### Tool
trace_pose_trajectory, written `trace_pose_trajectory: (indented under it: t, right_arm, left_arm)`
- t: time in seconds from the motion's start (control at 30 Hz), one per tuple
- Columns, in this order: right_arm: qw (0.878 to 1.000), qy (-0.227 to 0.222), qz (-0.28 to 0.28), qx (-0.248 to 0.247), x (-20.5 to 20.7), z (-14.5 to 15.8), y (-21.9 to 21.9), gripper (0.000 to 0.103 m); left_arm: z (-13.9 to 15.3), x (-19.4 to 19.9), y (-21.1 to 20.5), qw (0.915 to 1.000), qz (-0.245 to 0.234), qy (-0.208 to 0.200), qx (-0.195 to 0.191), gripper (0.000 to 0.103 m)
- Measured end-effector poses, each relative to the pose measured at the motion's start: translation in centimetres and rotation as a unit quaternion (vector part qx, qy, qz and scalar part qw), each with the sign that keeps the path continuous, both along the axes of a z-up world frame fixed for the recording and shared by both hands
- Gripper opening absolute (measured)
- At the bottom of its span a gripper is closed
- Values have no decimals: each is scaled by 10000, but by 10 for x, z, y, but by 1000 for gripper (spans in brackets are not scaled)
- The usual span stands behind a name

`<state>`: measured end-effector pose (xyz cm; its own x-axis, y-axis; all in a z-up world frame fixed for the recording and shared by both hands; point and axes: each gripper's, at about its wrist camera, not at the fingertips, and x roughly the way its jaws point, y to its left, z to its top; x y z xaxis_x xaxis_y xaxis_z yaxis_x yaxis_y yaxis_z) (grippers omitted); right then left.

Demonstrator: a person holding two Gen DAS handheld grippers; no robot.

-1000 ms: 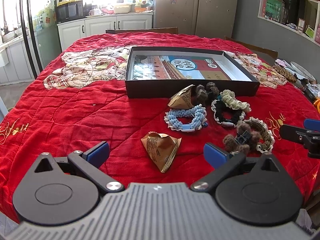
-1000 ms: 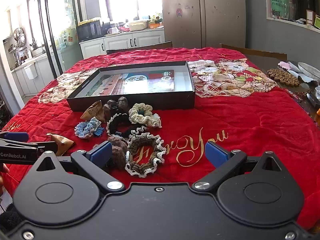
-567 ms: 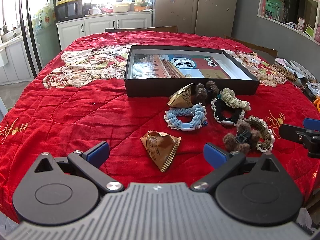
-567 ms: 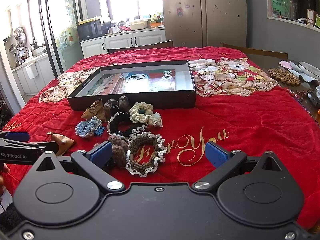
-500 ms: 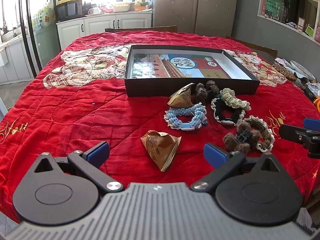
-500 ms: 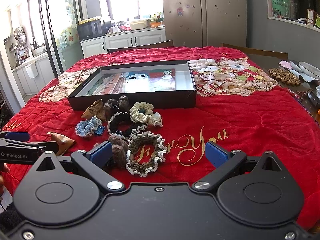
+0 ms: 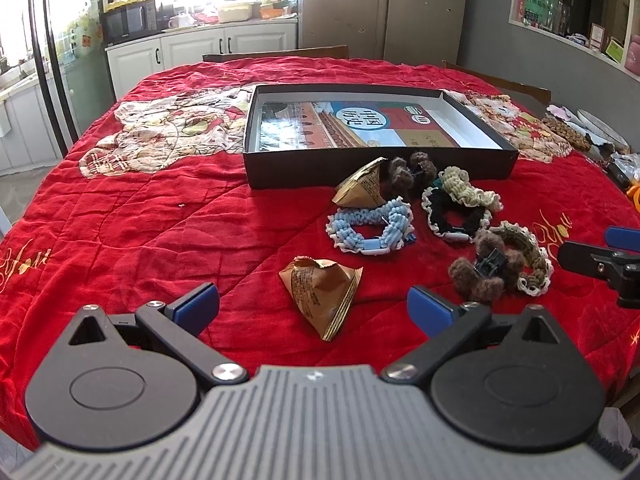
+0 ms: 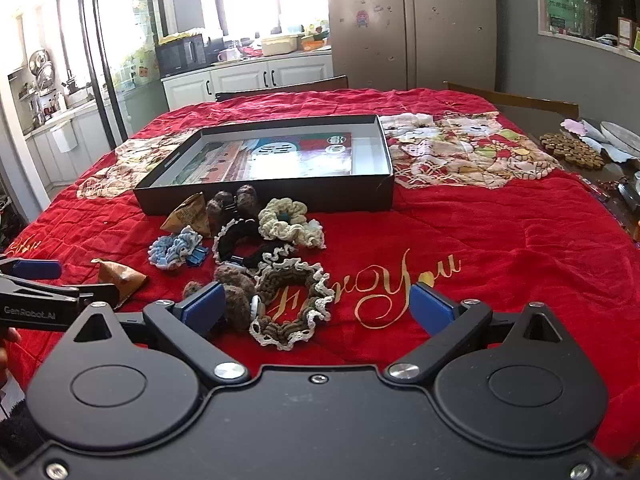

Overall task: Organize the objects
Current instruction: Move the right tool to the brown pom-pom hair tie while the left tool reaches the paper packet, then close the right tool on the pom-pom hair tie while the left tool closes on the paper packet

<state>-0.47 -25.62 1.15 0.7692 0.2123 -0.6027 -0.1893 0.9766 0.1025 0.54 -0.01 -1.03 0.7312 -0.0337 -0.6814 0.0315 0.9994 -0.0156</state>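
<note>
- Left hand-held gripper [image 7: 313, 305] low over the red-quilted table [image 7: 160, 232], blue pads spread wide, nothing between them.
- Straight ahead of it — brown paper packet [image 7: 322, 290], lying alone on the quilt, touching neither pad.
- Right hand-held gripper [image 8: 316, 307] spread just as wide, empty, hanging over the near edge of the pile.
- Between its pads: olive scrunchie with white trim [image 8: 292, 304], flat on the quilt, with a brown fuzzy hair clip [image 8: 236, 294] just beside the left pad.
- Further back — black scrunchie [image 8: 244, 242], cream scrunchie [image 8: 286, 220] and blue scrunchie [image 8: 176, 252], bunched close together.
- Second brown packet [image 8: 190, 214] and another fuzzy brown clip [image 8: 232, 200] right up against the front wall of the black box [image 8: 280, 200].
- Box open, a printed sheet lying flat inside; no scrunchies or packets in it.
</note>
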Motion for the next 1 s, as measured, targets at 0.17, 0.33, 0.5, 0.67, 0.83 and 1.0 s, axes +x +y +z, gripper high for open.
trace_pose_trajectory:
  t: [0.17, 0.33, 0.5, 0.67, 0.83, 1.0]
  right_arm:
    - [9999, 62, 135, -5, 3, -3, 2, 92]
    - [9990, 85, 434, 24, 4, -7, 6, 84]
    - [9962, -91, 857, -89, -1, -9, 18, 70]
    - [9890, -297, 1440, -128, -4, -12, 34, 60]
    - [9848, -383, 1658, -347, 0, -20, 51, 60]
    - [9816, -439, 1767, -585, 4, -28, 63, 60]
  left_arm:
    - [-3, 3, 1, 10000, -49, 0, 82, 103]
    - [-7, 6, 2, 9998, -196, 5, 76, 103]
    - [-10, 7, 0, 9991, -399, -49, 97, 103]
    - [-13, 10, 3, 9988, -443, -171, 89, 99]
    - [-18, 17, 7, 9988, -450, -179, 92, 94]
    - [-24, 22, 12, 9989, -459, -85, -61, 85]
